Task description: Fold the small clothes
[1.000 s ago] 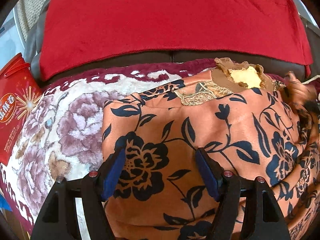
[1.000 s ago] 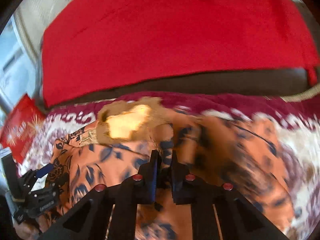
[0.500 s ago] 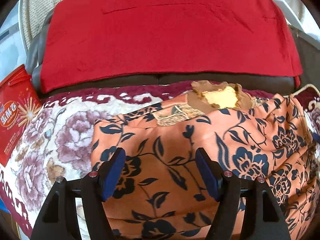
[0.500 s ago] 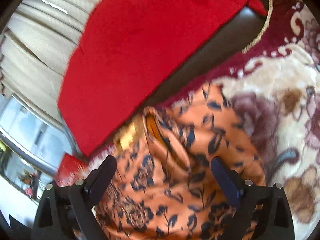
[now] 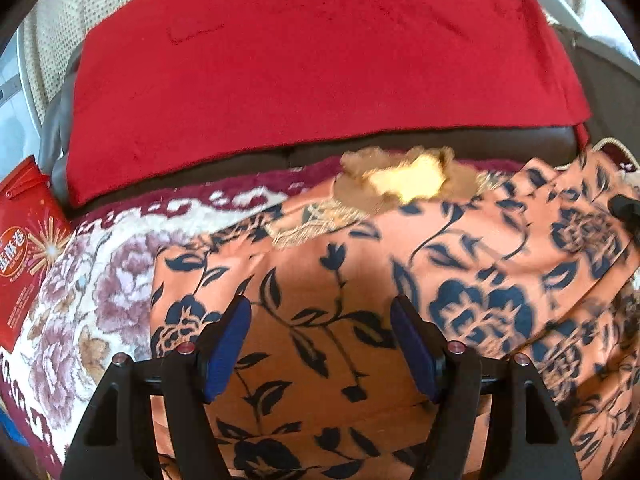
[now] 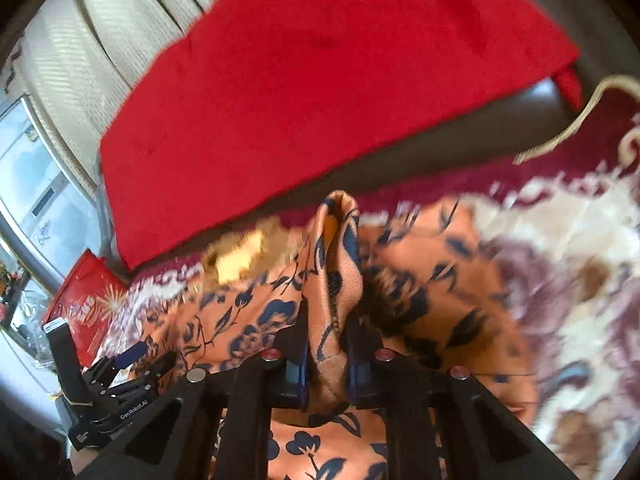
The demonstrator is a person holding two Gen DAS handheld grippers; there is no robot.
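A small orange satin garment printed with dark navy flowers and leaves lies spread and rumpled across the plush surface. Its tan lace-trimmed collar with a yellow lining sits at twelve o'clock. At three o'clock, one edge stands bunched upright into a narrow fold.

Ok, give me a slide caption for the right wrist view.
Right tool shut on a raised fold of the orange flowered garment over the flowered blanket.
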